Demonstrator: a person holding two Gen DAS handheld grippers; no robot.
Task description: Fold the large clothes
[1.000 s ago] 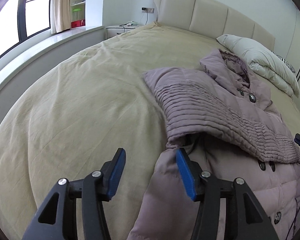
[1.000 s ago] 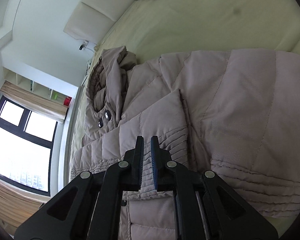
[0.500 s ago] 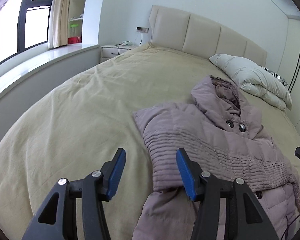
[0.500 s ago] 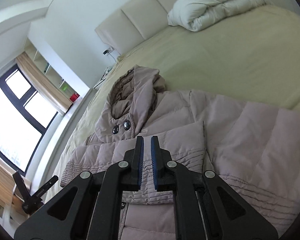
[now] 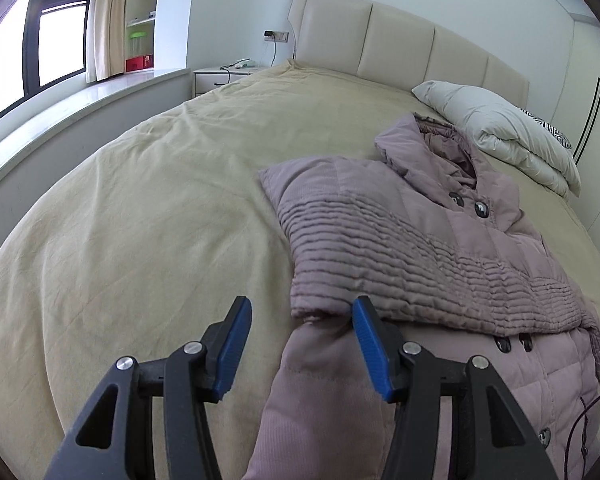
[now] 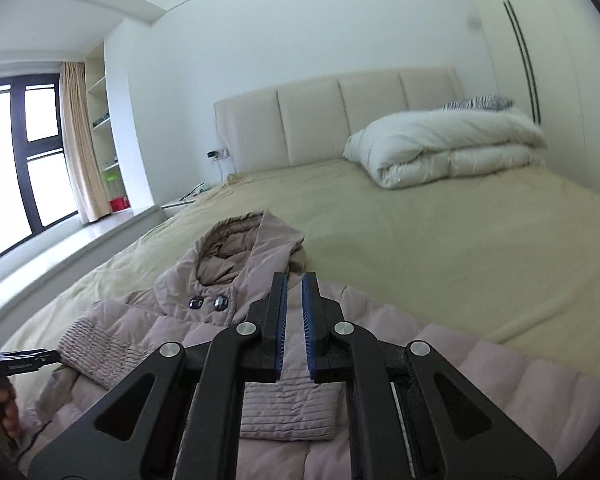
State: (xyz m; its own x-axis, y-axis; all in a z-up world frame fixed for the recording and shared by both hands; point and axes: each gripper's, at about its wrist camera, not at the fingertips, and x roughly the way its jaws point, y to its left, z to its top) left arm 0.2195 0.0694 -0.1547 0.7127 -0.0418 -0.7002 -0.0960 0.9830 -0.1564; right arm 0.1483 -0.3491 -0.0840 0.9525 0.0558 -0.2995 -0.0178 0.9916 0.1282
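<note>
I see a dusty mauve-pink padded coat (image 5: 412, 240) with dark, glossy buttons (image 5: 480, 209) lying on a pale yellow-beige bedspread (image 5: 148, 216). Its sleeve cuff (image 6: 288, 410) carries fine horizontal ribbed stitching in the same mauve. Beyond the coat, a folded off-white duvet (image 6: 452, 140) sits before a cream panelled headboard (image 6: 340, 120), with a black-and-white zebra-striped pillow (image 6: 480, 102) behind it. My gripper pads (image 5: 232, 354) are bright blue on black frames.
</note>
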